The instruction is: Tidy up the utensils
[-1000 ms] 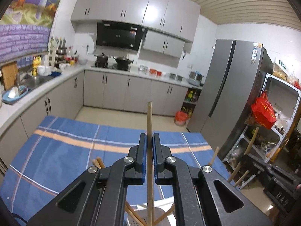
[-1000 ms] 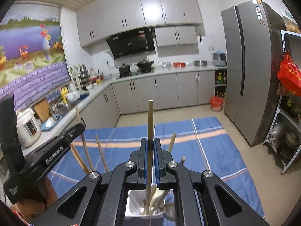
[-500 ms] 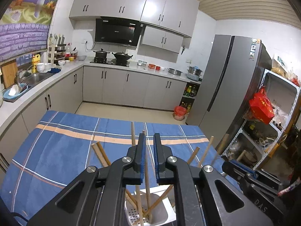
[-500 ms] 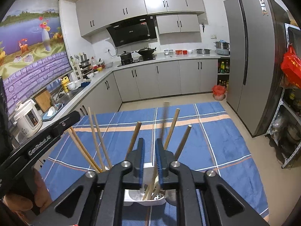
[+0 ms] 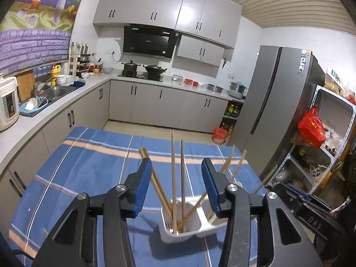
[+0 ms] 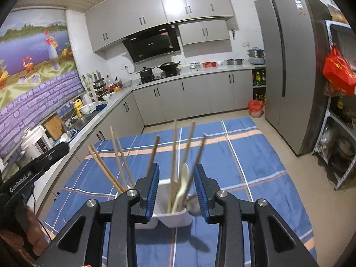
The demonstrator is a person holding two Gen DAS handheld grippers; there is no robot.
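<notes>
Your left claw [image 5: 176, 191] now stands wide apart and empty; a second ago it was clamped on a chopstick, as was your right claw [image 6: 176, 189], which has also spread. Both sticks have dropped among the chopsticks [image 5: 173, 178] standing in the white holder [image 5: 178, 233] on the blue-clothed counter [image 5: 89, 166], just below and between the blue pads. That delivery looks finished, so you can likely draw back for the next utensil.
</notes>
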